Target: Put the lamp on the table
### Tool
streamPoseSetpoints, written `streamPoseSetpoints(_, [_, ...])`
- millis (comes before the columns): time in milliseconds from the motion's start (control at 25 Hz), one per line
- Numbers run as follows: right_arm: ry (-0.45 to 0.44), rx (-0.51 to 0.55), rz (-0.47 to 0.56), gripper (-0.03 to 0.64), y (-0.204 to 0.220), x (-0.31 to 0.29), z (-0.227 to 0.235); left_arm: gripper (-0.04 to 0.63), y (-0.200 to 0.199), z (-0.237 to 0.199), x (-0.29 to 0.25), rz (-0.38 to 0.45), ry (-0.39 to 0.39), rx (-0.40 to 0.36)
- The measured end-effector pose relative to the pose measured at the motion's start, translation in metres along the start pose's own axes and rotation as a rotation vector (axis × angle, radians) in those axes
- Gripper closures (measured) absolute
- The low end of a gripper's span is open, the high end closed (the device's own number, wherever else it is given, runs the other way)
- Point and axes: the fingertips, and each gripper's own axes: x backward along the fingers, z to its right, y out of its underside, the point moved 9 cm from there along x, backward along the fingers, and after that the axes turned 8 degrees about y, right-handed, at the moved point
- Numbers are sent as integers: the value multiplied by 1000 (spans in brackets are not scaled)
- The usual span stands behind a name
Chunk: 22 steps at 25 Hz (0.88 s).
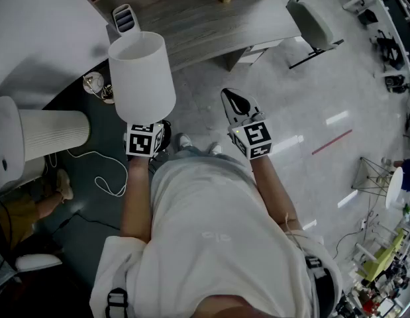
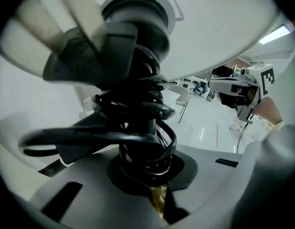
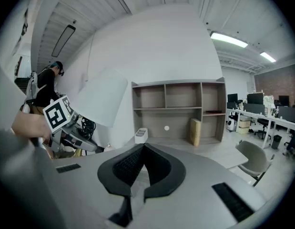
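Above the floor, just short of the desk, the lamp hung upright in the air, and the head view did not show its foot. We judged the task about half done: the lamp was lifted and in hand, but no part of it rested on the desk. What was left, as we read it, was to bring it over the wooden top, lower it until it stood on its own, and then let go. The left tongs were nearly shut, clamped on the lamp's thin stem. Their own view showed the dark pads pressing on that stem low down, where a brass-coloured part sat between them. A black cord was wound in loops round the stem just above the grip. The white shade filled the top of that view, seen from below. The right tongs were closed pad to pad with nothing between them. They touched nothing and were held out beside the lamp, apart from it. We could not tell from these views whether any of the cord trailed loose below the lamp.
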Motion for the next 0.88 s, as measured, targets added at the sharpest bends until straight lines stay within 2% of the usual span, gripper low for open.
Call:
streamPoseSetpoints(520, [76,-6,0,589,-16,-60,-31,568,1,-81,-8,-11,71,-32])
streamPoseSetpoints(680, [111,-22,-11,589,-13,-73,-25,568,-4,-99,-18,-22,74,-42])
streamPoseSetpoints(880, [110,-37,-22,589,-10,-95,-4,568,-17,-109,-38,-31,72,-29])
